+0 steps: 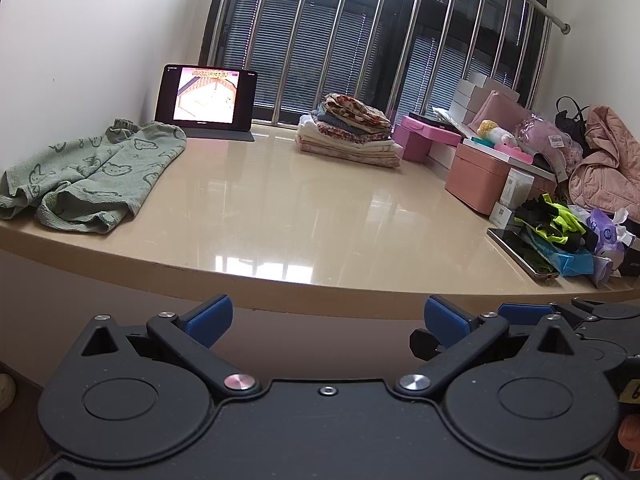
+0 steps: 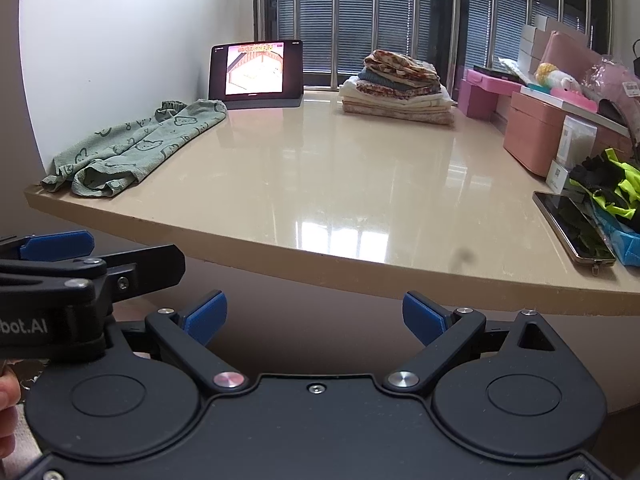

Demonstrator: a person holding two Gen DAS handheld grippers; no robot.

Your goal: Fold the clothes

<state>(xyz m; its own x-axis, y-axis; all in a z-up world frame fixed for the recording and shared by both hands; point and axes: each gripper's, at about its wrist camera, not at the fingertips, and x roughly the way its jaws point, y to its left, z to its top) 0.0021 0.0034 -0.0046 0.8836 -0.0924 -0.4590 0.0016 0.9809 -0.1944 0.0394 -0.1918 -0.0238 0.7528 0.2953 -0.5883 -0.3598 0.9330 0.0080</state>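
Fingers of the left gripper [image 1: 326,316] are held apart short of the table [image 1: 280,208]; the green garment [image 1: 92,172] lies unfolded far left. From the right wrist, the right gripper [image 2: 315,314] is likewise spread, empty, presumably readied for reaching

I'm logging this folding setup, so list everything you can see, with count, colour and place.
Crumpled green bear-print garment: one, sage green, tabletop's left side by the wall.
Glossy beige tabletop: one, beige, under everything.
Black tablet with lit screen: one, black, back left, propped upright.
Stack of folded fabrics: one stack, cream and floral, back centre by the window.
Pink storage boxes: several, pink, right side.
Black smartphone: one, dark, front right, lying flat.
Neon-yellow and black fabric bundle: one, right edge.
Left tongs: open, below the table edge.
Right tongs: open, below the table edge.
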